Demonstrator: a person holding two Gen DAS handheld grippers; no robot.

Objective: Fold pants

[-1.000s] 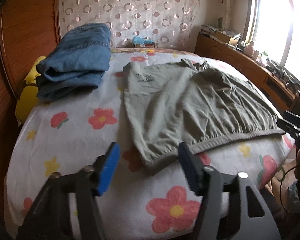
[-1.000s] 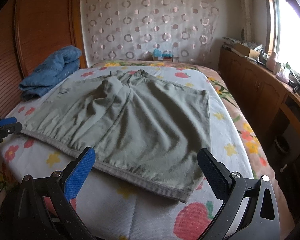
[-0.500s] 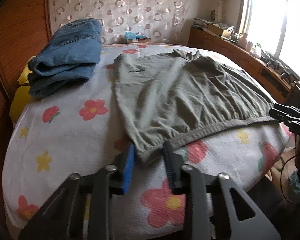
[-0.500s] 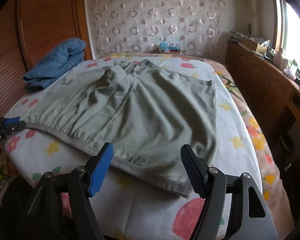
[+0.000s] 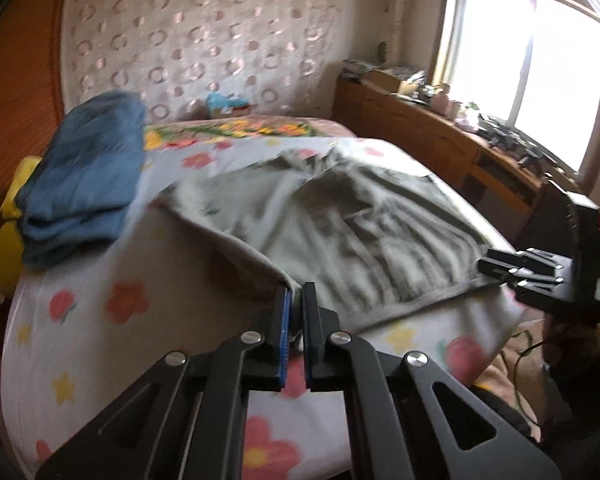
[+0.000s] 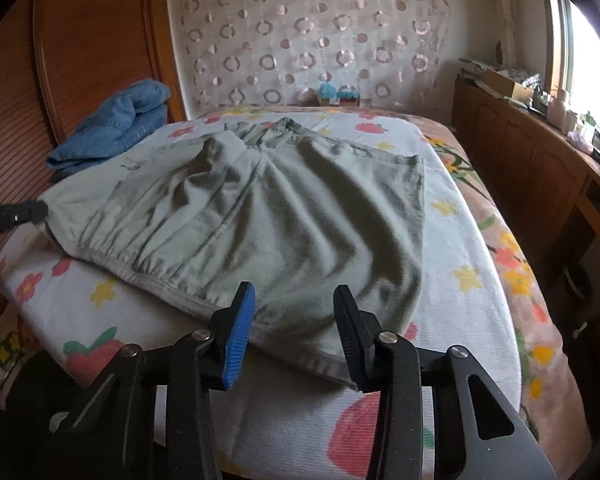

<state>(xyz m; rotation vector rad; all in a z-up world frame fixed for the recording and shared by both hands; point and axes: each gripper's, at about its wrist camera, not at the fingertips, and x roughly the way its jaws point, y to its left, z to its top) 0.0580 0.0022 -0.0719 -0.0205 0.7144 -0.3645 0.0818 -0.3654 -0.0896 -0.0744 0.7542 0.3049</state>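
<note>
Right now the left black two-finger gripper w/ blue pads (image 5: 295,304) is clamped on the near left corner of the waistband of the grey-green cotton pants (image 6: 268,216), jaws nearly together w/ cloth pinched between them, and that corner is raised off the bed so the fabric slopes up toward it; the left wrist view is motion-blurred. The pants lie spread across the middle of the bed, over a white bedsheet printed w/ red and yellow flowers (image 6: 456,248), waistband along the near edge, legs running toward the far side. The right black gripper w/ blue pad (image 6: 294,320) stands apart at the jaws, a finger on each side of the near right stretch of the waistband, not pinching anything; whether its tips touch the cloth can't be told. In the left wrist view the right gripper (image 5: 520,268) shows at the right edge, just beside the waistband's right end. A folded stack of blue denim jeans (image 5: 84,176) sits at the far left of the bed, apart from the pants, next to a yellow pillow (image 5: 6,248). Far back hangs a circle-patterned curtain (image 6: 308,36); a wooden cabinet (image 6: 540,160) runs along the right under a bright window (image 5: 524,64).
</note>
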